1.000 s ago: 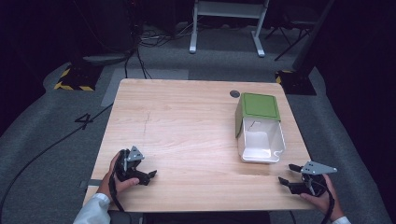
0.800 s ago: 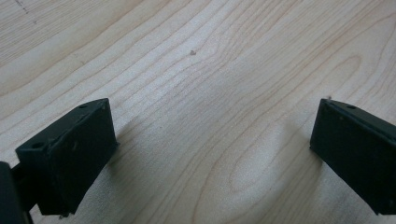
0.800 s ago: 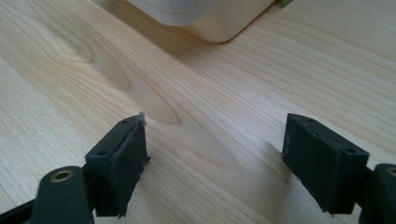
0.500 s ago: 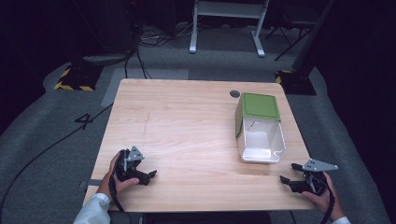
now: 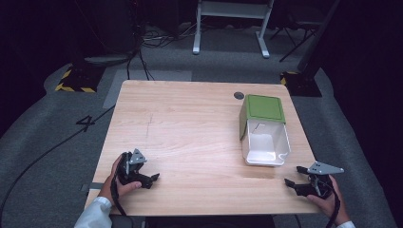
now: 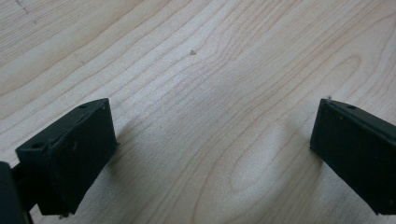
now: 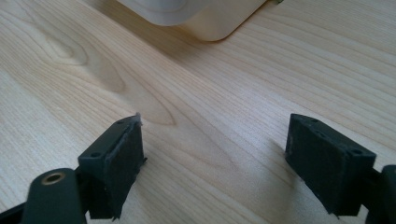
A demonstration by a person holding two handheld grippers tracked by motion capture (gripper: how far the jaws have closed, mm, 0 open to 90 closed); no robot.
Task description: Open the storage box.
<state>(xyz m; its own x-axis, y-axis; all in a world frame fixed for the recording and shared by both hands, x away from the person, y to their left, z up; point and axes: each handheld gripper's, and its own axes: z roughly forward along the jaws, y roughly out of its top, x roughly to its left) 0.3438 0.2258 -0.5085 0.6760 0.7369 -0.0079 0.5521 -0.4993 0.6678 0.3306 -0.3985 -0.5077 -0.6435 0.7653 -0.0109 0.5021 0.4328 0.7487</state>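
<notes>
Green-lidded white box (image 5: pixel 264 130): right half of table (image 5: pixel 190 123), lid hinged back, lying open. Right gripper (image 5: pixel 295 176): near corner, just beside box, jaws just spread wide, nothing between. Left gripper (image 5: pixel 153 179): near left edge, released, empty.

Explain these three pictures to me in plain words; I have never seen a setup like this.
A person sits at a wooden table, holding a hand-held two-jaw tool in each hand. The high view looks down on the table: left gripper on one side, right gripper on the other. The other two pictures come from small cameras riding on each tool, looking past its black jaws. On the table lies a white container with an open green lid, near the right gripper. Both grippers are open, holding nothing; the right one's jaws have just been opening.
</notes>
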